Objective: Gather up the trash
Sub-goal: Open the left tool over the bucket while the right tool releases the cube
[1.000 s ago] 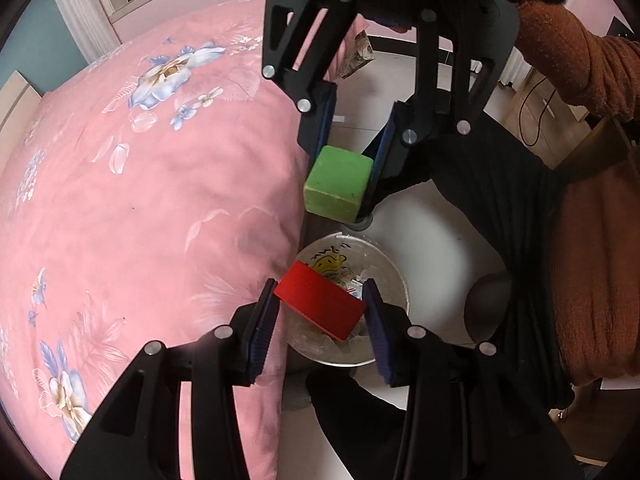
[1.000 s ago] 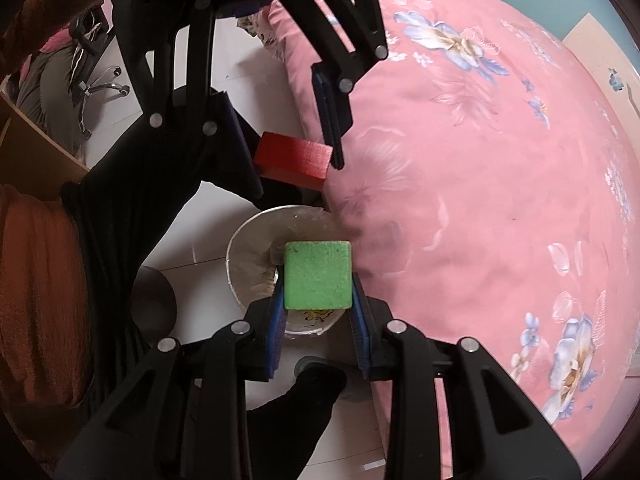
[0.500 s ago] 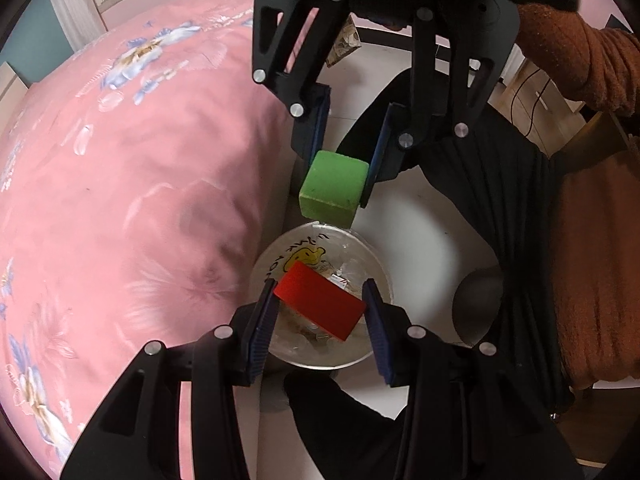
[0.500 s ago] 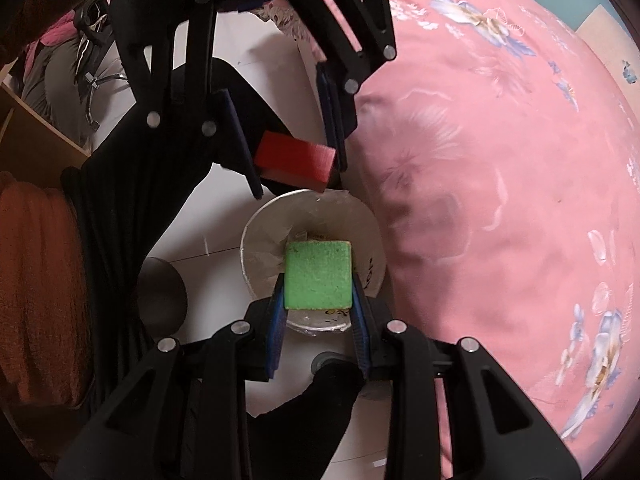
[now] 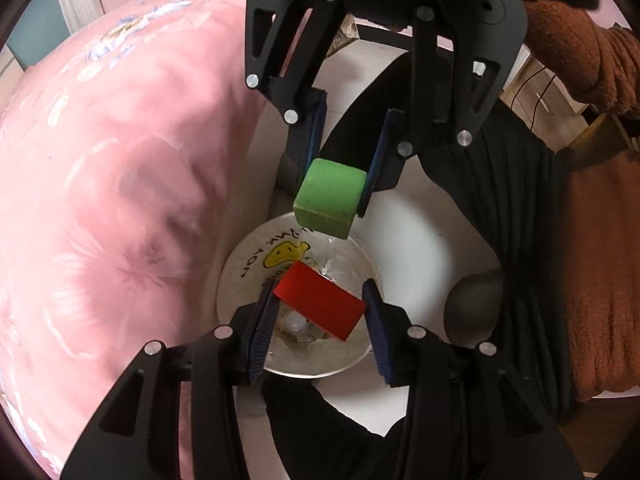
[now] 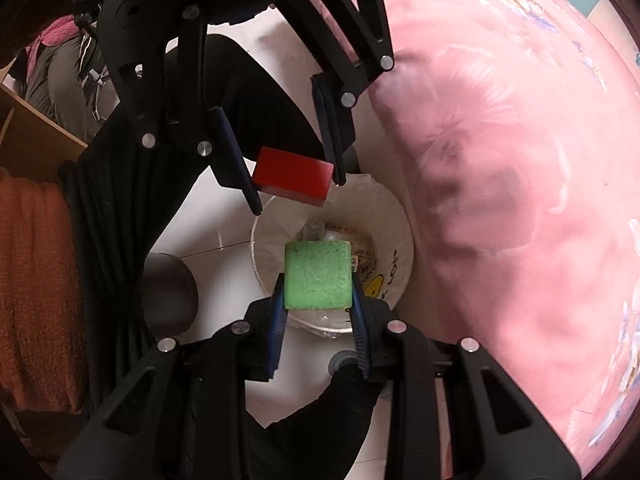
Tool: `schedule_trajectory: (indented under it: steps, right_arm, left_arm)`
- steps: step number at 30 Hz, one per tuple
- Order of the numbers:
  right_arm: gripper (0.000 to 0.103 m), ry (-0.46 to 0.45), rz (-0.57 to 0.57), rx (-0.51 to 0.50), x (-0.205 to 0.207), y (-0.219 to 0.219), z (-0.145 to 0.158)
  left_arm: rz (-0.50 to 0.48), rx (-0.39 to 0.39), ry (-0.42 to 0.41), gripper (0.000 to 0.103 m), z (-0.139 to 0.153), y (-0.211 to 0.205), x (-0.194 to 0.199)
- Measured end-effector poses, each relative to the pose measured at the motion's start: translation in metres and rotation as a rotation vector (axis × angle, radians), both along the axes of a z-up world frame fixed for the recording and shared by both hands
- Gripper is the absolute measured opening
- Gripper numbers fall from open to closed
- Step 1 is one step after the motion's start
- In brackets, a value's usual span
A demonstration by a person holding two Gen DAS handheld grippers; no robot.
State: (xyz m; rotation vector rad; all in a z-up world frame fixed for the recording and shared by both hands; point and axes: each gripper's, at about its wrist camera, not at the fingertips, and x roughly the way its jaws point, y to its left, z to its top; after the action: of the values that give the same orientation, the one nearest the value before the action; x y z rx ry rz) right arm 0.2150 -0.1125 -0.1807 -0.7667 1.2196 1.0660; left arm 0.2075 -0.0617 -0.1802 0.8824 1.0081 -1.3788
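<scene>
Bottle point(image 5: 294, 322) — left view only

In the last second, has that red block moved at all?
Yes. The red block, gripped by the left tool, moved away from the pink bedspread and now hangs over the white bin.

Soft, even indoor daylight. Both fisheye views curve strongly and darken to black at the rims. The pink bedspread point(image 5: 120, 220) is motion-blurred; the white floor point(image 5: 420, 248) looks bright without glare.
</scene>
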Motion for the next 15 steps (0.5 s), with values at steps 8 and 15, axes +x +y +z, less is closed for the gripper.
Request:
schedule_trajectory:
  steps: [8,15]
  right_arm:
    - [0.061,0.037,-0.028,0.002,0.014,-0.001,-0.013]
    - [0.096,0.003,-0.074,0.02,0.024,-0.005,-0.013]
  left_arm:
    - [0.023,-0.018,-0.002,0.05,-0.012,0.003,0.005]
    - [0.028,-0.02,-0.005,0.101,-0.017,0.005,0.005]
